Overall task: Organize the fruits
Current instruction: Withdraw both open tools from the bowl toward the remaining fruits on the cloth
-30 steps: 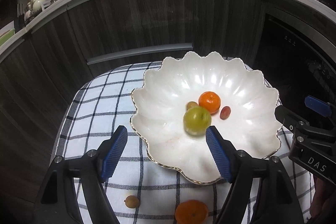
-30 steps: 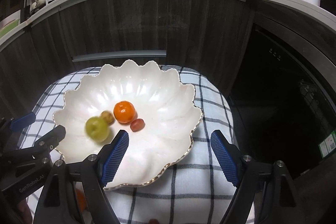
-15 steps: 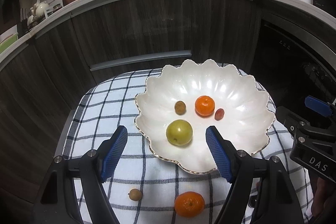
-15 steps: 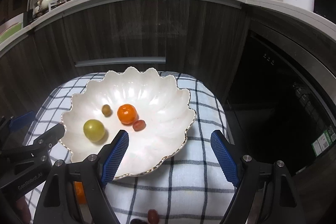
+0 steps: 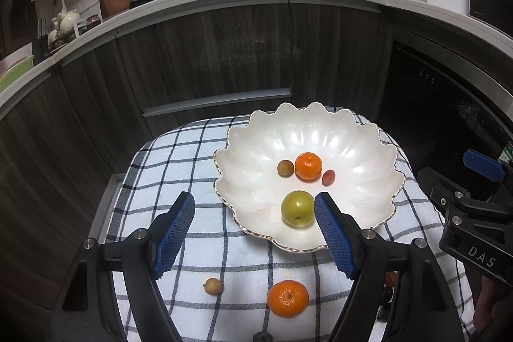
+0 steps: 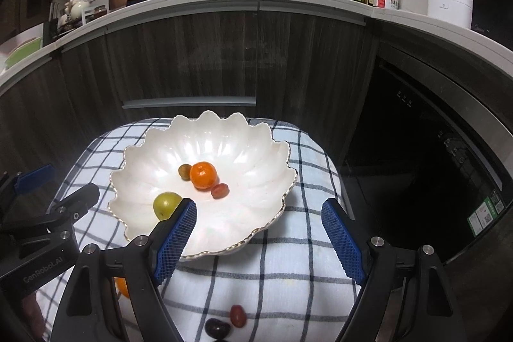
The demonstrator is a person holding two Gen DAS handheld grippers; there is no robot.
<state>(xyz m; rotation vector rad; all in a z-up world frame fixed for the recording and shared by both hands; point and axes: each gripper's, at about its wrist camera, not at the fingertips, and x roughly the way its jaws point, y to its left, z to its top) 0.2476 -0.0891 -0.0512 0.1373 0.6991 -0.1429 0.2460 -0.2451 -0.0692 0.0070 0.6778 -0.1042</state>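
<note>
White and scalloped, the bowl (image 5: 378,149) at frame centre holds a green fruit (image 5: 297,208), an orange (image 5: 308,165), a brown longan (image 5: 285,168) and a small red fruit (image 5: 328,177). On the checked cloth (image 5: 179,156) covering the surface, low in the frame, lie another orange (image 5: 288,298) and a second longan (image 5: 213,286). The left tool (image 5: 255,233) and right tool (image 6: 259,237) both hang spread and empty. The sorting looks mid-way; next is probably a reach down for loose fruit. In the right view, dark fruits (image 6: 218,327) at the bottom edge are cut off, their kind unclear.
</note>
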